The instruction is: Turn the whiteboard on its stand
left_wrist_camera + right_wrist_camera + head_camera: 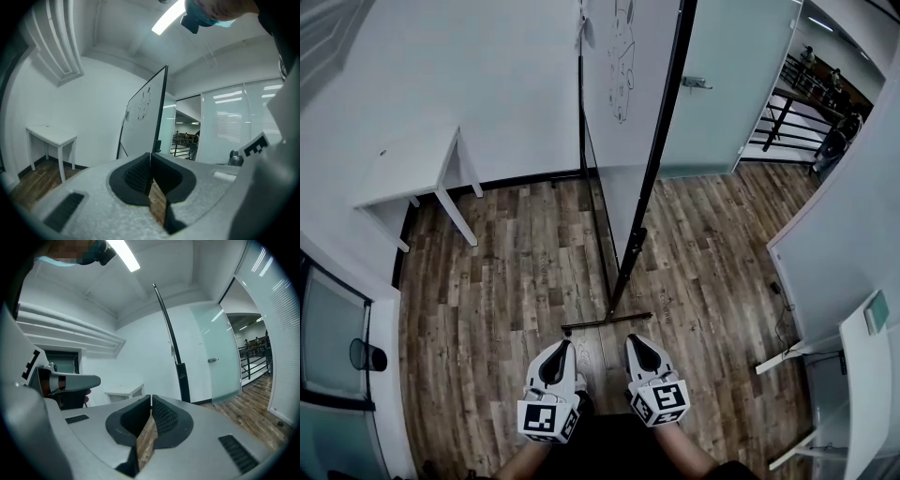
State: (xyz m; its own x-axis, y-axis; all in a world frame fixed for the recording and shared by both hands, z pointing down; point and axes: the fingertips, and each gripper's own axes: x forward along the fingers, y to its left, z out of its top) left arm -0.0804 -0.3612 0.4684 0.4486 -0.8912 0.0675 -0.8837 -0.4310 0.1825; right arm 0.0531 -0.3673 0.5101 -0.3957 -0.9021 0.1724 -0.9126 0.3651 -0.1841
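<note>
The whiteboard stands on a black-framed stand and shows nearly edge-on in the head view, its foot bar lying on the wood floor just ahead of both grippers. Some drawing marks its left face. My left gripper and right gripper hang side by side short of the foot bar, touching nothing. Both are shut with the jaw tips together and nothing between them. The whiteboard rises ahead in the left gripper view. In the right gripper view its black edge stands straight ahead.
A white table stands against the wall at the left. A frosted glass door lies behind the board at the right, with a railing beyond. White furniture lines the right side, and a dark cup sits at the left edge.
</note>
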